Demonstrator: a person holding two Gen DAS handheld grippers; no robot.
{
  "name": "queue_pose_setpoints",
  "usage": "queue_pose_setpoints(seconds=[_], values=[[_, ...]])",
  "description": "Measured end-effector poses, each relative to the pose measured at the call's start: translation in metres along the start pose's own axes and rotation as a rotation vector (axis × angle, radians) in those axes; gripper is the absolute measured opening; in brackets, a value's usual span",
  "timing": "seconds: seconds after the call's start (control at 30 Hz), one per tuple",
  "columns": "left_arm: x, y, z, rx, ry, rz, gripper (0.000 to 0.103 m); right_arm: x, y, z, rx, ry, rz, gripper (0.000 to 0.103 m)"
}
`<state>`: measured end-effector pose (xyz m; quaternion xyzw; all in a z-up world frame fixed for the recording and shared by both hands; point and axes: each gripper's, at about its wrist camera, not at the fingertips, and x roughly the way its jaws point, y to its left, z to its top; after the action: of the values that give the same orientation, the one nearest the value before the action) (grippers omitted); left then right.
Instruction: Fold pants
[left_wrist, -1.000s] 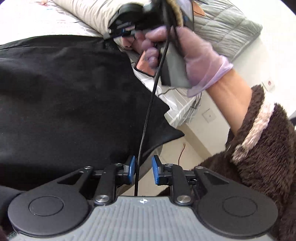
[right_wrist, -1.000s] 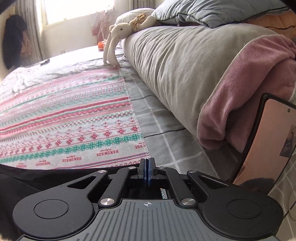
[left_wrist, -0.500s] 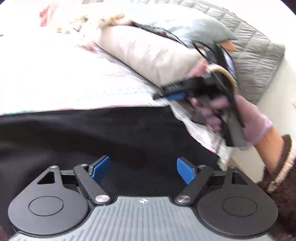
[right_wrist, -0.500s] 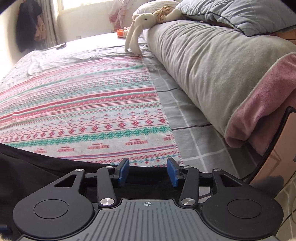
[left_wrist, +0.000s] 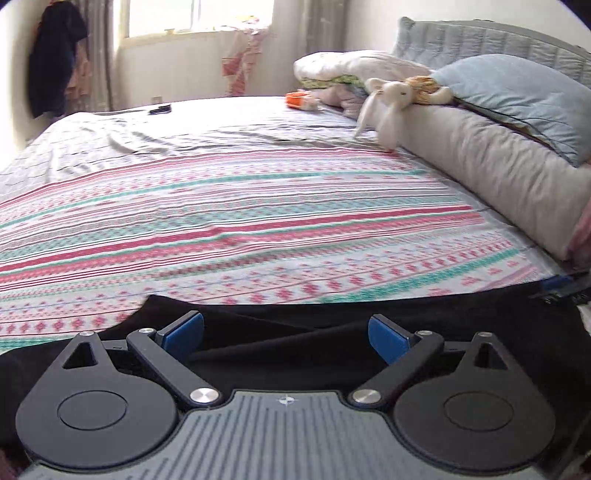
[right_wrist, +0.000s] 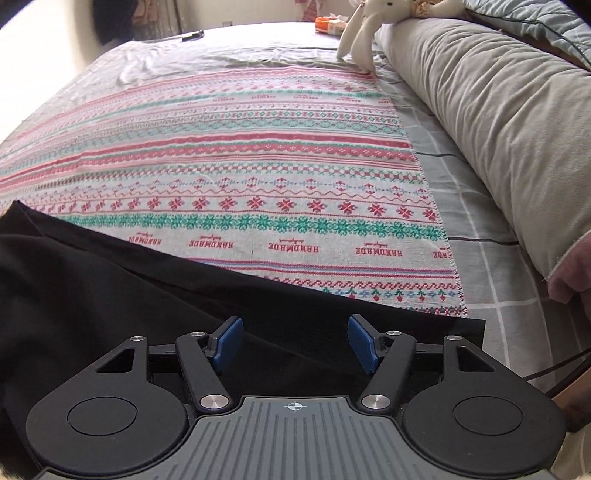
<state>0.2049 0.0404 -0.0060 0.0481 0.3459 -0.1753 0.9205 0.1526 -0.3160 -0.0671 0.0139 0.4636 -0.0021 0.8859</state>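
Black pants (left_wrist: 295, 332) lie flat on the near edge of the bed, on a striped patterned cloth (left_wrist: 236, 221). In the left wrist view my left gripper (left_wrist: 286, 338) is open wide, just above the black fabric, holding nothing. In the right wrist view the pants (right_wrist: 110, 302) spread from the left to a straight hem edge at the right. My right gripper (right_wrist: 293, 341) is open and empty over that fabric. The tip of the right gripper (left_wrist: 557, 286) shows at the far right of the left wrist view.
A long grey bolster (right_wrist: 498, 122) lies along the right side, with a white plush toy (right_wrist: 364, 22) at its far end and a blue pillow (left_wrist: 517, 96) above. A small orange object (left_wrist: 297, 100) and a dark phone-like item (left_wrist: 160, 109) lie far back on the bed.
Both grippers opened; the right one was shut a second ago. The left gripper swung from the bedside and the other hand to face along the bed over the pants.
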Motion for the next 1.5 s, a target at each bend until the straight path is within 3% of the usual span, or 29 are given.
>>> queue_pose_setpoints(seconds=[0.1,0.3,0.4,0.47,0.6,0.67,0.8,0.87,0.93,1.1,1.3,1.43,1.5], values=[[0.02,0.029,0.007,-0.069,0.022,0.076,0.103,0.006,0.006,-0.003,-0.041,0.009,0.031,0.063],[0.058,0.088,0.01,-0.307,0.082,0.085,0.103,0.013,0.028,-0.008,-0.15,0.005,0.049,0.063],[0.066,0.1,0.004,-0.353,0.101,0.045,0.098,0.015,0.03,-0.004,-0.142,-0.002,0.051,0.063],[0.065,0.097,0.005,-0.324,0.092,0.022,0.097,0.017,0.031,-0.003,-0.136,-0.005,0.059,0.063],[0.067,0.093,0.011,-0.262,0.112,-0.025,0.081,0.02,0.041,-0.002,-0.168,-0.03,0.076,0.06],[0.071,0.09,0.009,-0.234,0.111,-0.008,0.073,0.021,0.045,-0.001,-0.179,-0.036,0.086,0.06],[0.071,0.087,0.01,-0.225,0.102,0.059,0.037,0.024,0.049,0.003,-0.174,-0.037,0.121,0.052],[0.07,0.09,0.009,-0.25,0.084,0.054,0.021,0.023,0.053,0.003,-0.191,-0.042,0.138,0.042],[0.07,0.091,0.01,-0.274,0.068,0.059,0.021,0.021,0.055,0.003,-0.201,-0.039,0.175,0.018],[0.06,0.085,0.013,-0.276,-0.014,0.095,0.021,0.017,0.063,-0.001,-0.214,-0.059,0.148,0.001],[0.049,0.09,0.017,-0.33,-0.111,0.14,0.021,0.01,0.067,0.001,-0.196,-0.114,0.063,0.0],[0.055,0.094,0.016,-0.332,-0.069,0.118,0.022,0.009,0.073,0.006,-0.202,-0.156,-0.005,0.0],[0.058,0.095,0.015,-0.328,-0.055,0.107,0.036,0.013,0.076,0.008,-0.214,-0.147,-0.039,0.0]])
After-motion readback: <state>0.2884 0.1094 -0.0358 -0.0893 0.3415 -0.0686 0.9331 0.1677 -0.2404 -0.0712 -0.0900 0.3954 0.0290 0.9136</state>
